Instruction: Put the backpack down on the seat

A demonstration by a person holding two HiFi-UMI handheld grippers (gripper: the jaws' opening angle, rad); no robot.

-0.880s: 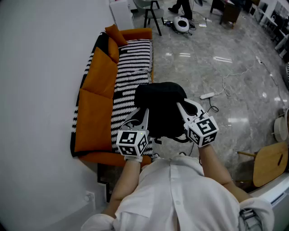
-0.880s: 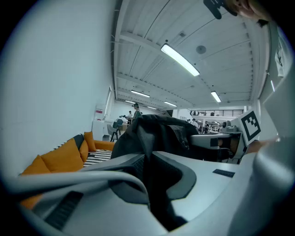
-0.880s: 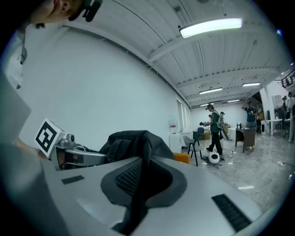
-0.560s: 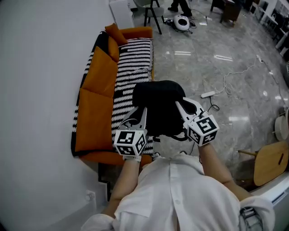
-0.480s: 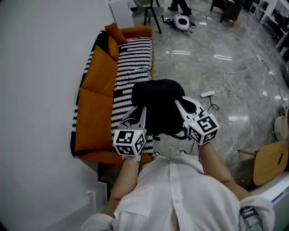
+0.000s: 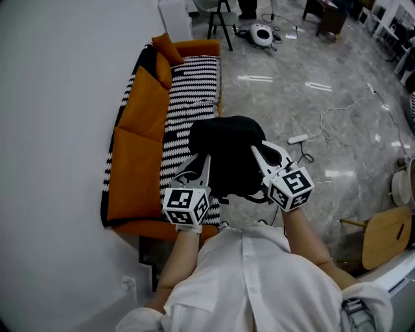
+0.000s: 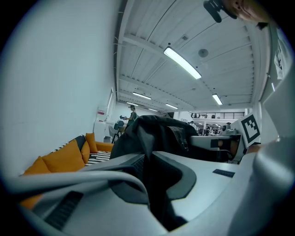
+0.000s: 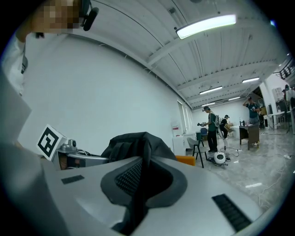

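Observation:
A black backpack (image 6: 228,152) hangs in the air between both grippers, over the front edge of the sofa seat (image 6: 187,104). My left gripper (image 6: 206,160) is shut on a black strap of the backpack (image 7: 152,138) at its left side. My right gripper (image 6: 255,153) is shut on another strap of the backpack (image 8: 138,143) at its right side. The seat is covered by a black-and-white zigzag throw. Both grippers point nearly level, towards the far end of the sofa.
The orange sofa (image 6: 139,130) stands along the white wall at left, with an orange cushion (image 6: 165,48) at its far end. A cable and power strip (image 6: 299,137) lie on the marble floor at right. A chair (image 6: 219,18), a round device (image 6: 261,34) and people stand beyond.
The backpack and both grippers have shifted very slightly left, towards the sofa. Both grips are unchanged.

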